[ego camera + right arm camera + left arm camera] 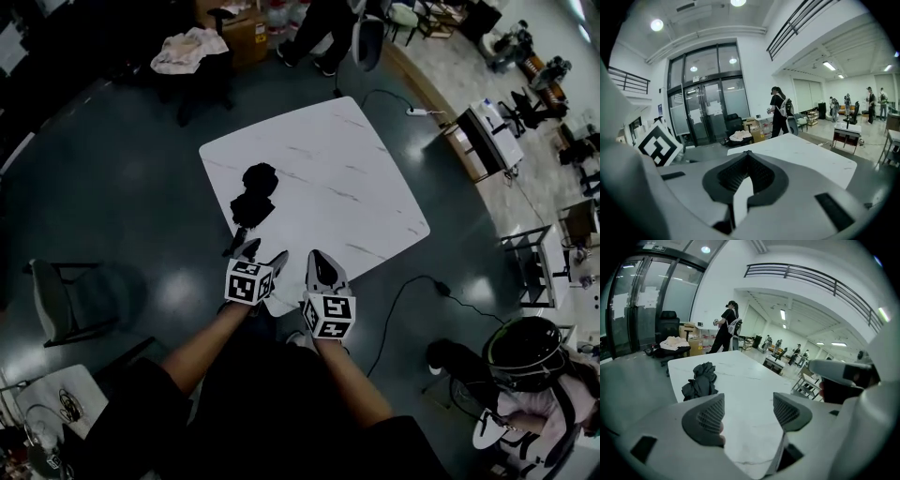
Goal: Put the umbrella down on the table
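The black folded umbrella lies crumpled on the left part of the white marble-look table, with nothing touching it. In the left gripper view the umbrella rests ahead and to the left on the table. My left gripper hovers at the table's near corner, short of the umbrella, its jaws open and empty. My right gripper is beside it, over the same corner. Its jaws are shut with nothing between them, and the table lies beyond.
A grey chair stands on the floor at the left. A seated person with a dark helmet is at the lower right, and a black cable runs there. A chair with cloth and a standing person are beyond the table.
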Available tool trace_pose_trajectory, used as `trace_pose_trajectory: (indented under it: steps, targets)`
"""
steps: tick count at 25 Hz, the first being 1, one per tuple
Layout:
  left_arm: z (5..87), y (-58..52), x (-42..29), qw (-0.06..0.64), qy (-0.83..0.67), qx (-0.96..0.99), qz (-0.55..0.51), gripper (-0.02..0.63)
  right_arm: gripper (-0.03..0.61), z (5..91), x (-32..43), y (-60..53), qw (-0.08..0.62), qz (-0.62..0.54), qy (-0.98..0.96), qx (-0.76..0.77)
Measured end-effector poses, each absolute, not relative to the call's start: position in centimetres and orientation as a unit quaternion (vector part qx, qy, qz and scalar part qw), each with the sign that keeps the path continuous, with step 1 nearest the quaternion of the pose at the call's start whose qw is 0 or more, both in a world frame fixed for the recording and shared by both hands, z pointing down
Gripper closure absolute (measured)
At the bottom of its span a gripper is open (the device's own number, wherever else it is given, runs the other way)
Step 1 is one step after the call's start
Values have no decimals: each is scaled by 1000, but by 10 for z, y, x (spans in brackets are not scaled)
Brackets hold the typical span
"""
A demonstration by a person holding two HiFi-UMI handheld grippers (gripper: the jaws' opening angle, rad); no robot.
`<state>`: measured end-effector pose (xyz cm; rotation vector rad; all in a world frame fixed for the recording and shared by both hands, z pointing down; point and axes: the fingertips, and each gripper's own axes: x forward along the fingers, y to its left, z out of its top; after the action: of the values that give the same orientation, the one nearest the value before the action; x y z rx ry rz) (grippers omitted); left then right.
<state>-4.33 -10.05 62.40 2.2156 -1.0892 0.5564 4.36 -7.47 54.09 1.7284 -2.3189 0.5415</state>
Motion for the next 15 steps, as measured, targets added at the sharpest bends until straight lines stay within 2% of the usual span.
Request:
trace_pose_trajectory:
  steps: [3,8,10,15]
  targets:
    - [592,-41,-20,272,-402,855,183,349,561,518,55,-35,71,171,-798,573]
    - [540,35,-7,209,-435,866,134,572,561,495,57,26,55,140,-823,548]
    - [519,54,-15,190,-462,859,108,597,563,490,52,42,51,131,-829,541]
    - [478,89,-35,163,-500,849,54,597,563,474,34,76,61,111,-846,519]
